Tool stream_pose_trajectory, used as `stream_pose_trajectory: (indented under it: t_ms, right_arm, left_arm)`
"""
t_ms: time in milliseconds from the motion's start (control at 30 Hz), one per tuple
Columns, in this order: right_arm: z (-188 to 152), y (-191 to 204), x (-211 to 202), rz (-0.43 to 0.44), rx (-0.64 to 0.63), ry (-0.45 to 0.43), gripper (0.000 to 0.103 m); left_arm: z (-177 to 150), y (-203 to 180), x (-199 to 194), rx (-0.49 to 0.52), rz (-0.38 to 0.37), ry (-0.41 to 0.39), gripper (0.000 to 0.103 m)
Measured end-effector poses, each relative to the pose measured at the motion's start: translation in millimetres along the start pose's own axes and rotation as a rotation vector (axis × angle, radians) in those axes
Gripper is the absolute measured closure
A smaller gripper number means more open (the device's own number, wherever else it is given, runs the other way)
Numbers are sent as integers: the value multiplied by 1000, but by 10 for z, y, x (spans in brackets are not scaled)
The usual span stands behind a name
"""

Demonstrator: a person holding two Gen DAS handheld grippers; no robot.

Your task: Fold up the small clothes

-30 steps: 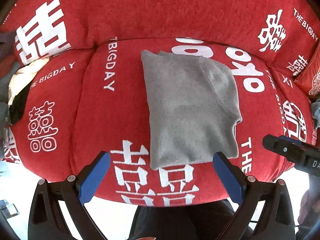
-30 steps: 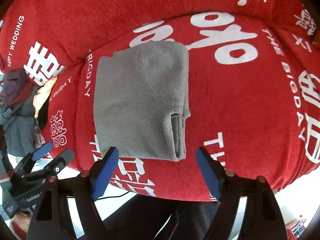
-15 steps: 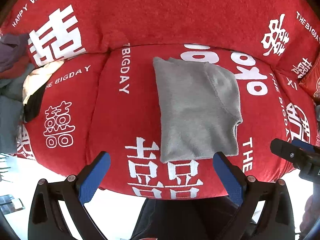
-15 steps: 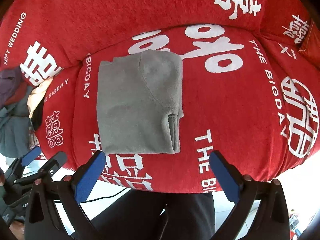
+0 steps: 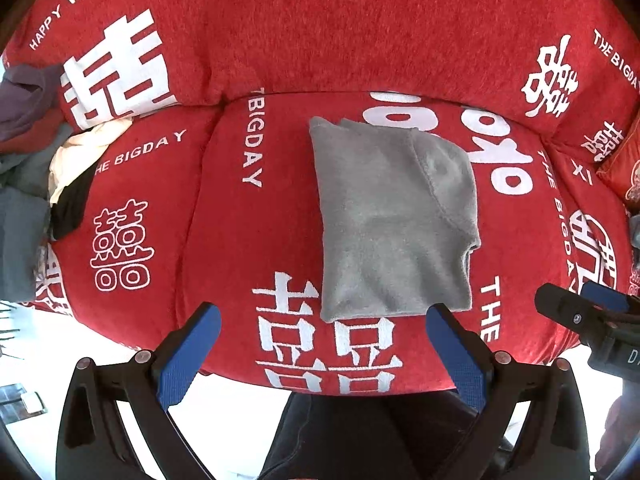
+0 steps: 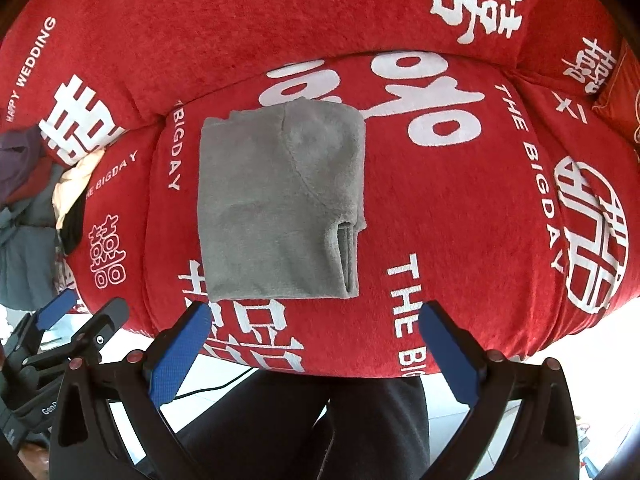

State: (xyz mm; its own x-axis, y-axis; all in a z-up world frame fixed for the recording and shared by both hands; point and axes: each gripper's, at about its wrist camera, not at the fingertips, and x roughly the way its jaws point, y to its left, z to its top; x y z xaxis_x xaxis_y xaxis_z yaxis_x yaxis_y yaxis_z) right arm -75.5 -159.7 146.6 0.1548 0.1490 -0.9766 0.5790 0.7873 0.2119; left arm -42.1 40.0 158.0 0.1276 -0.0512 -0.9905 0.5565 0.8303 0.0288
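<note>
- Your landmark is the grey folded garment (image 5: pixel 394 220), lying flat on the seat of the red sofa cover (image 5: pixel 248 240) with white lettering.
- It is folded into a neat upright rectangle; in the right wrist view (image 6: pixel 280 208) a tucked sleeve cuff shows along its right edge, near the lower corner.
- Your left gripper (image 5: pixel 324 354) hangs above the sofa's front edge, just below the garment's near hem, pointing down. Its jaws stand wide apart with nothing between the blue pads; they touch no cloth.
- Your right gripper (image 6: pixel 314 352) is also just below the garment's near hem, a little to its right. Its jaws are fully spread and empty; the garment lies clear of both pads.
- In the left wrist view the right gripper (image 5: pixel 592 320) shows well to the right of the garment; in the right wrist view the left gripper (image 6: pixel 76 320) shows to the garment's lower left.
- Well to the left of the garment, at the sofa's end, sits a pile of other clothes (image 5: pixel 28 168): purple, grey, cream and black pieces.
- Below the garment, past the sofa edge, your dark trouser legs (image 6: pixel 304 428) show over a pale floor.
</note>
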Motion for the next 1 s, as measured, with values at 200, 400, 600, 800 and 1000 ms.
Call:
stream_pose_trajectory:
  t_ms: [200,400,600,800,1000]
  right_arm:
    - [6,51,-22,-1,-6,-6,0]
    - [17,65,-25,-3,-7,-5,0]
    - [24,70,-28,-5,-11,-6,0]
    - [62,80,-39,-9,-17,-7,0]
    - [50,85,-40,-10,-13,-7,0]
  left_arm:
    - [6,3,-32,-1,18,-14,0]
    - [1,9,-29,1,19,-15,0]
    - [-1,-8,-24,1,14,-12,0]
    - [-4,-30,-23,3,11,-9,0]
    - [-9,-33,-23,-1,11,-8,0]
